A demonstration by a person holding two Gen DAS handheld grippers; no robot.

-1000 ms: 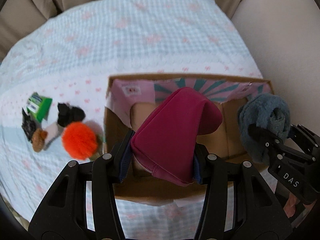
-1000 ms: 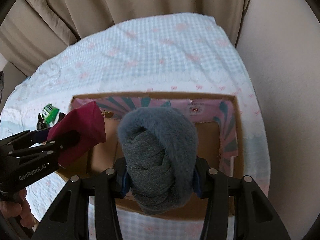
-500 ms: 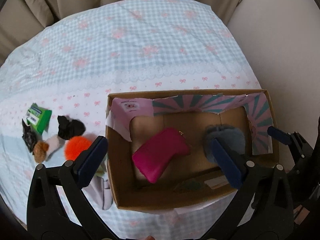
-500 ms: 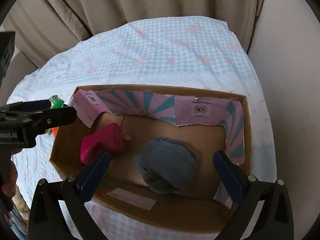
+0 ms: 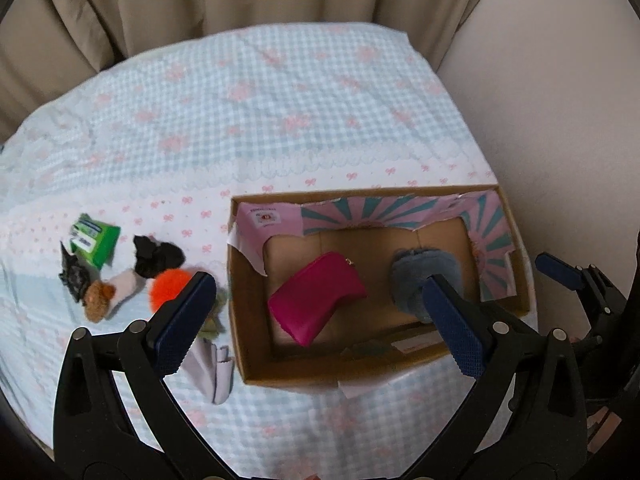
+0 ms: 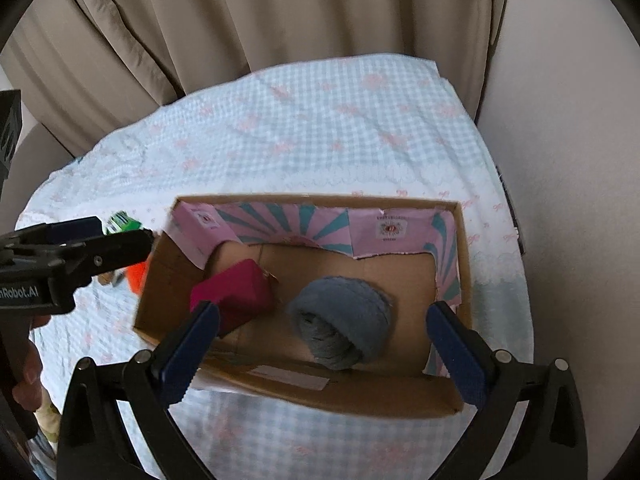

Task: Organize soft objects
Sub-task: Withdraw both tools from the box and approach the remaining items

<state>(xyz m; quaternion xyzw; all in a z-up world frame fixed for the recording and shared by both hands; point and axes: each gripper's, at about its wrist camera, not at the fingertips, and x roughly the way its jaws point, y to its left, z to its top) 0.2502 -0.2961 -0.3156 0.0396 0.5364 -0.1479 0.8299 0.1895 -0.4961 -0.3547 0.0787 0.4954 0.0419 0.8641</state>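
Both tongs spread, empty; L view only shows orange pompom (image 5: 170, 286) beside box (image 5: 240, 300).

Beige curtain (image 6: 248, 20) behind gingham tablecloth (image 5: 280, 92).

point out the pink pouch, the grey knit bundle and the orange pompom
pink pouch (image 5: 316, 300), left wrist view, middle of its top face
grey knit bundle (image 6: 344, 316), right wrist view, fuzzy upper side
orange pompom (image 5: 168, 286), left wrist view, visible fluffy centre
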